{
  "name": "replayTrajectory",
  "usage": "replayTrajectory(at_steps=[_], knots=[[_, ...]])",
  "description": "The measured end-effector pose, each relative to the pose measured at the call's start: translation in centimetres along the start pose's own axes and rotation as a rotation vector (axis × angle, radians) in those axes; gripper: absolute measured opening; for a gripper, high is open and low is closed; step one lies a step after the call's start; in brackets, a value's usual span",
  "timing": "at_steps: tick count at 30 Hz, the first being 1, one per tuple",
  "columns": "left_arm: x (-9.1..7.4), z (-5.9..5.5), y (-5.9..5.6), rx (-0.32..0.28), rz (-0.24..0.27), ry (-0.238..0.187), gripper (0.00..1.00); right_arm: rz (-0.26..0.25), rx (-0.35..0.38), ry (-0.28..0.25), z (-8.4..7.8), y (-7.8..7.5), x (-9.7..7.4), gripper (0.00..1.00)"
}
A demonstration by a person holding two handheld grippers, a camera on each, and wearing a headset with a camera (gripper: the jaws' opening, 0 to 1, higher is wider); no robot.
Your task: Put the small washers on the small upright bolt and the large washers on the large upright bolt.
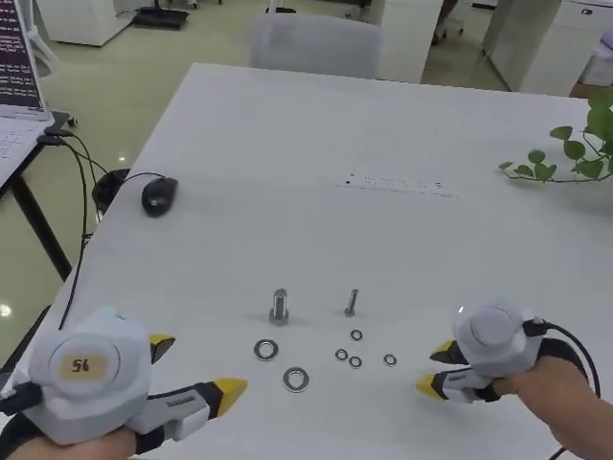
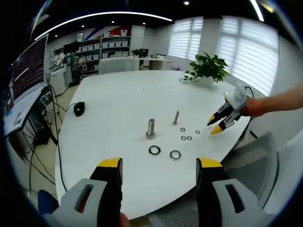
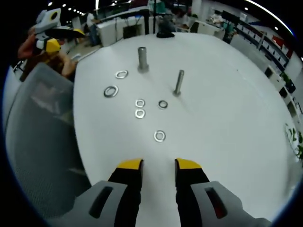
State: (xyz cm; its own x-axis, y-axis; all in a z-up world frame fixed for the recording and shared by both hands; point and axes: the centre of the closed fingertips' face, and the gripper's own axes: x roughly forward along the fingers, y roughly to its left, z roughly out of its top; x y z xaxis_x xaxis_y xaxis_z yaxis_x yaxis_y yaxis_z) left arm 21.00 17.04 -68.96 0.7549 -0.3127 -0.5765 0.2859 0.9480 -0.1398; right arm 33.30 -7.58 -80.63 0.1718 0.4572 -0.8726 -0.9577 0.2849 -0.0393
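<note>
A white round-edged worktable (image 1: 287, 144) carries all the task parts near its front edge. The large bolt (image 1: 279, 307), a thick steel one standing on its head, is upright and bare, and the small bolt (image 1: 351, 304), a thin steel one, stands upright just to its right, also bare. Two large washers (image 1: 266, 350), flat steel rings, lie on the table just in front of the large bolt, near each other but apart. Four small washers (image 1: 356, 334), tiny steel rings, lie loose in front of the small bolt: three close together, the fourth (image 1: 390, 360) a little off to the right. No washer touches a bolt.

The left gripper (image 1: 196, 366), white-bodied with yellow-tipped jaws, hangs at the near left of the table, jaws spread wide and holding nothing; in the left gripper view its fingertips (image 2: 110, 163) frame the large washers (image 2: 154, 150) from a distance. The right gripper (image 1: 433, 369), of the same make, hovers right of the small washers, jaws apart with a narrower gap and nothing between them; in the right gripper view the nearest small washer (image 3: 159, 136) lies ahead of its tips, apart from them.

A black computer mouse (image 1: 159, 195) with its cable sits near the table's left edge, and a green leafy plant (image 1: 575, 153) reaches in at the far right
</note>
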Motion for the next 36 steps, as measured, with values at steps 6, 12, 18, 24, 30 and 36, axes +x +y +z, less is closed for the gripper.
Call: replayTrajectory(at_steps=[6, 12, 18, 24, 30, 36], knots=[[0.0, 0.1, -0.1, -0.006, 0.003, -0.004, 0.62, 0.043, -0.089, 0.045, 1.5, -0.1, 1.9, 0.25], [-0.2, 0.1, 0.1, -0.013, 0.007, -0.004, 0.62, 0.09, -0.102, 0.069, 2.0, -0.2, 3.3, 0.23], [-0.3, 0.0, 0.4, -0.01, 0.01, 0.001, 0.62, 0.111, -0.131, 0.068, 2.3, -0.3, 3.2, 0.19], [0.0, 0.1, 0.3, 0.001, 0.004, 0.007, 0.62, 0.141, -0.2, 0.089, 2.1, 0.3, 3.1, 0.17], [0.2, 0.1, -0.2, 0.018, -0.006, 0.016, 0.62, 0.143, -0.203, 0.09, 2.1, 0.3, 3.2, 0.14], [0.1, 0.1, -0.3, 0.026, -0.005, 0.019, 0.62, 0.123, -0.191, 0.083, 2.1, 0.3, 3.2, 0.13]])
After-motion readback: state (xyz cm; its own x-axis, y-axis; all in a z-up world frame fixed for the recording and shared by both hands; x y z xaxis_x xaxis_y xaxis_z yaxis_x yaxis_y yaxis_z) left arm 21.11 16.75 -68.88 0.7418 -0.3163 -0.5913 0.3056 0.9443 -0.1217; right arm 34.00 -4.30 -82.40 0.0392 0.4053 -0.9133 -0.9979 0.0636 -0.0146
